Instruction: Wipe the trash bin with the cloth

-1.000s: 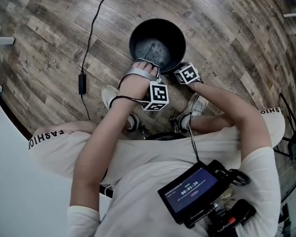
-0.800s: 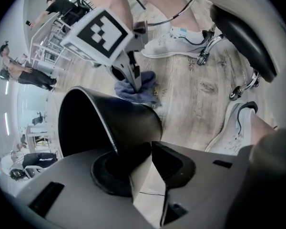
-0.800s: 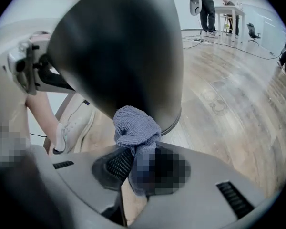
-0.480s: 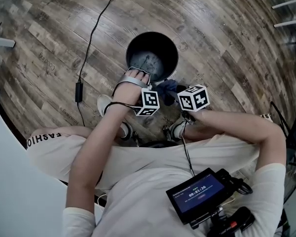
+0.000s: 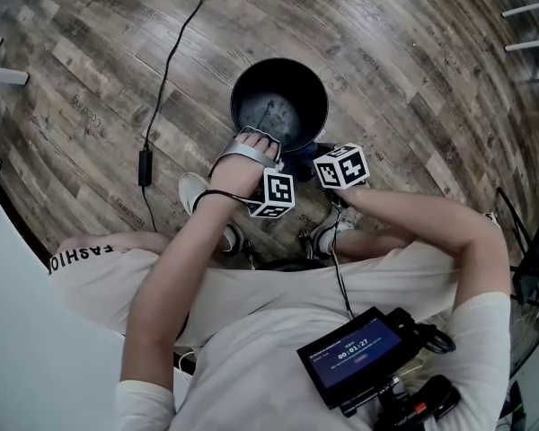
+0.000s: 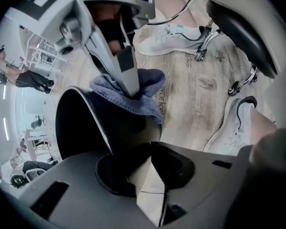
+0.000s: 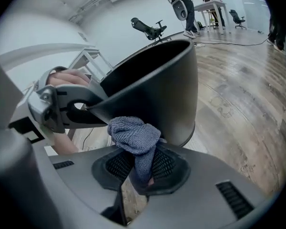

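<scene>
The black trash bin point(image 5: 278, 97) stands on the wood floor in front of me. My left gripper point(image 5: 266, 142) straddles the near rim. Its jaws have just been closing, and they are shut on the bin wall point(image 6: 81, 123), which runs down between them. In the right gripper view the left gripper point(image 7: 62, 108) clamps that rim. My right gripper point(image 7: 140, 173) is shut on the bunched blue-grey cloth point(image 7: 133, 133). It holds the cloth point(image 5: 304, 158) close against the bin's outer wall, just below the rim; I cannot tell whether they touch. The left gripper view shows the cloth point(image 6: 133, 97) hanging from the right gripper point(image 6: 128, 85).
A black cable with an adapter point(image 5: 145, 164) lies on the floor to the left of the bin. My white shoes point(image 5: 198, 185) point(image 5: 328, 232) and a stool base with casters point(image 6: 238, 80) are near the bin. An office chair point(image 7: 150, 28) and tables stand far off.
The right gripper has risen beside the bin, and the blue cloth now shows at the bin's near right side. The left gripper has stayed at the rim.
</scene>
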Demonstrator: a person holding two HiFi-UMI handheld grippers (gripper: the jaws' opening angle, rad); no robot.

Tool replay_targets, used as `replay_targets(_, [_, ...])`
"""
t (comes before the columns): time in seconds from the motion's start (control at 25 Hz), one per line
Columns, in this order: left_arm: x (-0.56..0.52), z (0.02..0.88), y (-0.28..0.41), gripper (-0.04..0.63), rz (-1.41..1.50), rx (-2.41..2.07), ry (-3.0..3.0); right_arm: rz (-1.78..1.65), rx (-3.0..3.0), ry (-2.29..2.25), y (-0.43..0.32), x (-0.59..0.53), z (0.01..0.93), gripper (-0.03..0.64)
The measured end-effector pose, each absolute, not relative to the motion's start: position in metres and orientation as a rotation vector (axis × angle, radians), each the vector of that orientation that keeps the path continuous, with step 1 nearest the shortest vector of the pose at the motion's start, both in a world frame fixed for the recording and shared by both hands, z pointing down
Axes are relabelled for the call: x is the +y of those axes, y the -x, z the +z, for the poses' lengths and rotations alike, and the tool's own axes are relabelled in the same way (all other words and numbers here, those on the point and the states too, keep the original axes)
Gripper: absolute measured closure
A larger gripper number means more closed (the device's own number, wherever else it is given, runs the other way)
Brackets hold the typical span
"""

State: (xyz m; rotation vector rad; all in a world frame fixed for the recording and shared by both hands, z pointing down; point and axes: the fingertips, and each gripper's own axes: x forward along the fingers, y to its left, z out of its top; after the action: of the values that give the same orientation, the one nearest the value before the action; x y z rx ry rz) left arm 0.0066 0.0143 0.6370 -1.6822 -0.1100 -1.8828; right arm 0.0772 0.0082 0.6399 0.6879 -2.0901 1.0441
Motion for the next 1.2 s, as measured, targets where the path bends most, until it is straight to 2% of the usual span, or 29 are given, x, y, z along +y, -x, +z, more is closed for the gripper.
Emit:
replay_targets(0.4, [0.013, 0.636, -0.014, 0.491, -1.88, -0.095, 1.742, 0.955, -1.992, -0.673, -0.087, -0.003, 0.744, 0.541])
replay_targets(0.68, [0.012, 0.637, -0.016, 0.488, -1.898, -0.047, 1.755, 1.014, -1.906, -0.816, -0.095, -0.014, 0.794, 0.541])
replay_targets(0.8, [0.016, 0.639, -0.017, 0.479, -1.877, -0.069, 1.799, 1.078, -1.848, -0.816, -0.099, -0.006, 0.771, 0.541])
replay_targets(0.84, [0.019, 0.639, -0.016, 0.428, -1.872, -0.09, 1.822, 1.091, -1.85, -0.799, -0.099, -0.003, 0.758, 0.541])
replay_targets(0.96, [0.024, 0.636, -0.007, 0.366, -1.874, -0.132, 1.851, 1.151, -1.884, -0.744, -0.093, 0.015, 0.714, 0.541])
replay_targets(1.2, [0.011, 0.636, 0.015, 0.354, -1.896, -0.127, 1.762, 1.213, -2.037, -0.704, -0.069, 0.037, 0.619, 0.541])
